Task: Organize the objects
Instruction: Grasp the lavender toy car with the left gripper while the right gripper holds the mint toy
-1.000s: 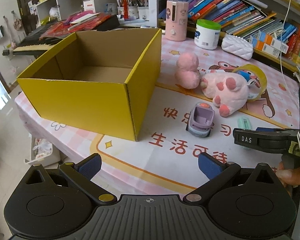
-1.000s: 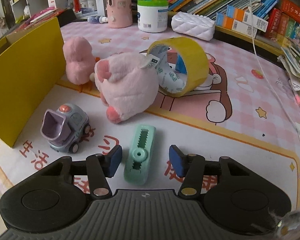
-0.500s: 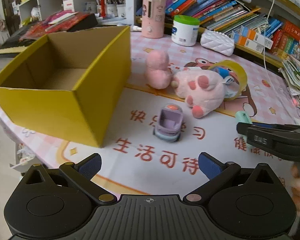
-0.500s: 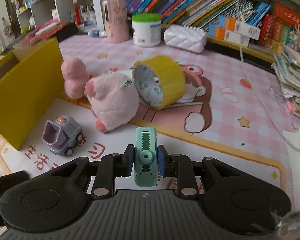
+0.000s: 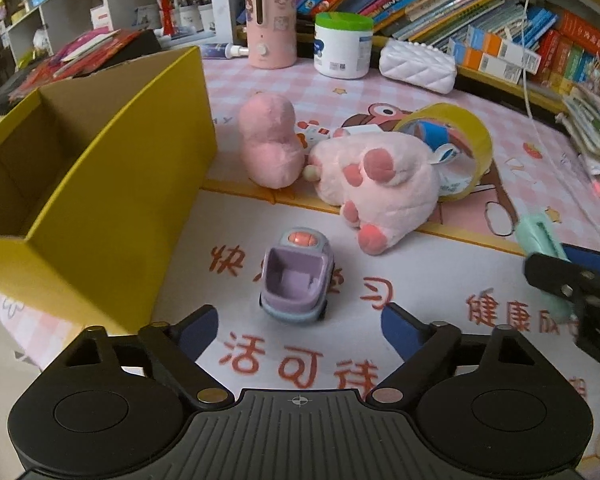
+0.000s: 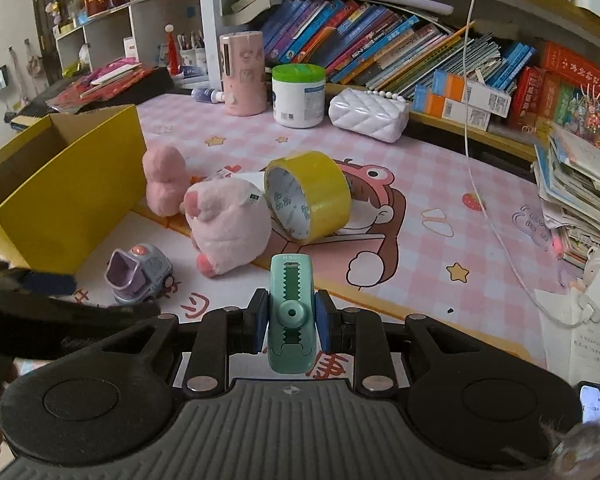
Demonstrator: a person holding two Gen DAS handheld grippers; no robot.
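- Left wrist view: the left tool (image 5: 298,326) has come forward and lower toward the purple toy car (image 5: 297,278), which now sits just ahead of its blue pads. Its jaws are closing from their widest, with nothing yet between them; the car is near but not gripped.
- That reads as a reach for the car as the next thing to put away. The yellow box (image 5: 112,184) stands open and looks empty just to the car's left, so the carry should be short.
- At this view's right edge the right tool (image 5: 556,276) shows side-on with the green clip (image 5: 538,236) in it, raised off the mat.
- Right wrist view: a second ago the green clip (image 6: 291,312) lay on the mat between open pads; now the right tool (image 6: 291,322) is clamped on its sides and has lifted it clear. One item is picked up and ready for the box (image 6: 66,200).
- Still waiting on the tabletop (image 6: 440,184): the large pink plush (image 6: 228,228), the small pink plush (image 6: 164,186) beside the box wall, and the yellow tape roll (image 6: 310,196) leaning against the large plush.
- The tabletop wears a pink checked cartoon mat with red lettering. Behind it stand a pink canister (image 6: 242,74), a green-lidded tub (image 6: 299,94) and a white quilted case (image 6: 368,114), with crowded bookshelves (image 6: 380,52) beyond and stacked papers at the right.
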